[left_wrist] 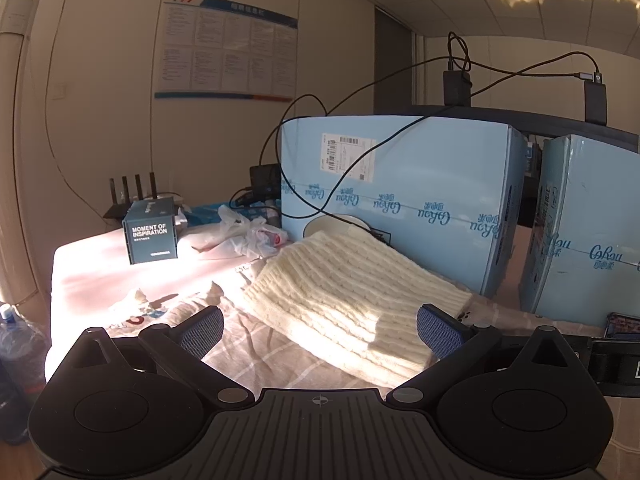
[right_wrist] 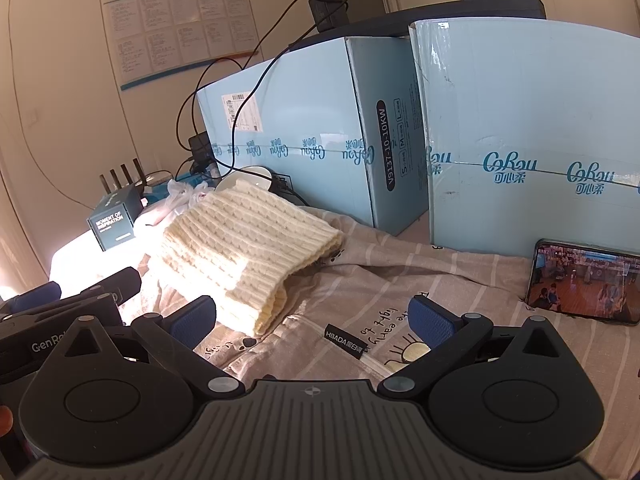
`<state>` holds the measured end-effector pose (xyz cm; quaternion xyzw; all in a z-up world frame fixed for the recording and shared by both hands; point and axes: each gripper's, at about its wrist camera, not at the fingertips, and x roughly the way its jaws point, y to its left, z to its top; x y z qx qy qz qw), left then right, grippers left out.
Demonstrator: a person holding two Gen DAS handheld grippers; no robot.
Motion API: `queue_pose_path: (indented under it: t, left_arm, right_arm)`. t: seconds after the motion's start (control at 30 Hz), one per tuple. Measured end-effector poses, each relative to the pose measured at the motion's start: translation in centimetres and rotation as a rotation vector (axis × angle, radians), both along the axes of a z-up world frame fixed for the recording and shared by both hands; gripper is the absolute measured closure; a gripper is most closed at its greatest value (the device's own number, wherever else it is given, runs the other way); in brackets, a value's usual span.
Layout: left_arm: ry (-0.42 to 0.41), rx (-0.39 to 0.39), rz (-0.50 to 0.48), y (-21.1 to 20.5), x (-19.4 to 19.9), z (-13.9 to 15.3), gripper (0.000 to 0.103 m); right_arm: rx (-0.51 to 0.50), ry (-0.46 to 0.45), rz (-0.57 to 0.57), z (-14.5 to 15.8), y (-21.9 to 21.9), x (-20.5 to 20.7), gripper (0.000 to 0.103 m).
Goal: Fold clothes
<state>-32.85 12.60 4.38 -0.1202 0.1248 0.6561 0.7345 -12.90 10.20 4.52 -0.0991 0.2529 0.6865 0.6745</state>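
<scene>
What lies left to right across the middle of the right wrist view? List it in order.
Small dark box → folded cream knit sweater → first light blue carton → second light blue carton → phone with lit screen.

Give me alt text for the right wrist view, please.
A folded cream knit sweater lies on a striped bedsheet, ahead-left of the open, empty right tool. Two light blue boxes stand behind, and a lit phone leans at right.
</scene>
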Motion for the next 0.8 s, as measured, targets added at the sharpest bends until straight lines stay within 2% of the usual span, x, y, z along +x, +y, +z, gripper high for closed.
queue_pose_path:
  t: [0.8]
  left_arm:
    - [0.004,-0.009,-0.007,0.08,0.44,-0.29,0.0]
  right_arm:
    - [-0.003,-0.007,0.002,-0.12,0.04,-0.03,0.0]
